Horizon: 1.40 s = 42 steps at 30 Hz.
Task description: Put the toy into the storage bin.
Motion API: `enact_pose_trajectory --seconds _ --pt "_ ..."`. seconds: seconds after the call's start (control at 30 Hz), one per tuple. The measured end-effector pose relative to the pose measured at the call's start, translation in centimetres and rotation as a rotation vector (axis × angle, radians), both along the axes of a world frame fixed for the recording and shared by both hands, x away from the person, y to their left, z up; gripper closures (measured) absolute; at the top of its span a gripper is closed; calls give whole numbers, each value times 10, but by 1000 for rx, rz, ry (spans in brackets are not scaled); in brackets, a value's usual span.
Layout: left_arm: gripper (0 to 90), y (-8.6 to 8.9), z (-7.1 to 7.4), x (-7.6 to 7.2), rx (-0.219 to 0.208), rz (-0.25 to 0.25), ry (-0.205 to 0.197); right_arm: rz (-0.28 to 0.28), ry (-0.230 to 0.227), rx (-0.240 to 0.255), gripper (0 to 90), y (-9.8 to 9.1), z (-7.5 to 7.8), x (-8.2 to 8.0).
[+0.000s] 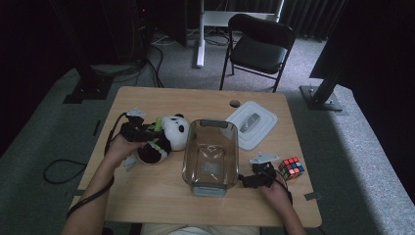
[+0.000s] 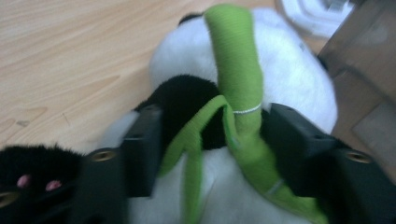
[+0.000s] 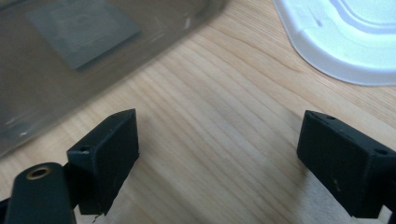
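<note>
The left gripper [image 2: 212,140] has its 2 jaws pressed onto the panda plush [image 2: 261,65]; the right gripper [image 3: 217,154] gapes wide, holding nothing.

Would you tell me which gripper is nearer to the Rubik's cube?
The right. The right gripper rests on the table just left of the Rubik's cube, jaws open. The left gripper is across the clear container, at the panda toy.
</note>
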<state>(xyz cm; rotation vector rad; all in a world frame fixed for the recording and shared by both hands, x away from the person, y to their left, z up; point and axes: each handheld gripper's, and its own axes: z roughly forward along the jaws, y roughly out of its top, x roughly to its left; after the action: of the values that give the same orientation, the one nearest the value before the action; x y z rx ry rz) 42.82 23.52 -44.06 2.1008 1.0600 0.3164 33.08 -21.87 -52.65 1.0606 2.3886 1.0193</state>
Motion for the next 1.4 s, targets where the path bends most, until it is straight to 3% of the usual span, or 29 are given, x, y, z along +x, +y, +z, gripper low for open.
enact_pose_trajectory --seconds 0.1,0.23,0.37,0.43,0.63,0.8,0.97,1.23,1.4 --pt "613 1 1 -1 -6 18 3 19 -7 4 123 2 2 -1" --pt "685 -2 4 -2 -5 38 -5 32 -27 26 125 3 7 -1" --pt "702 3 8 -1 -51 72 1 71 -31 26 125 6 8 -2" --pt "707 5 11 -1 -52 91 -6 85 -28 34 125 8 8 -3" --pt "711 22 20 3 -138 145 9 130 -25 73 129 22 8 -4" --pt "712 29 27 5 -209 172 10 140 -18 123 129 41 9 -3" --pt "711 32 37 6 -219 205 -14 112 -17 144 126 61 9 -3" --pt "711 47 78 9 -329 277 -88 68 -7 135 125 116 4 -1" --pt "710 47 102 6 -344 267 -125 22 -3 114 117 142 3 5"
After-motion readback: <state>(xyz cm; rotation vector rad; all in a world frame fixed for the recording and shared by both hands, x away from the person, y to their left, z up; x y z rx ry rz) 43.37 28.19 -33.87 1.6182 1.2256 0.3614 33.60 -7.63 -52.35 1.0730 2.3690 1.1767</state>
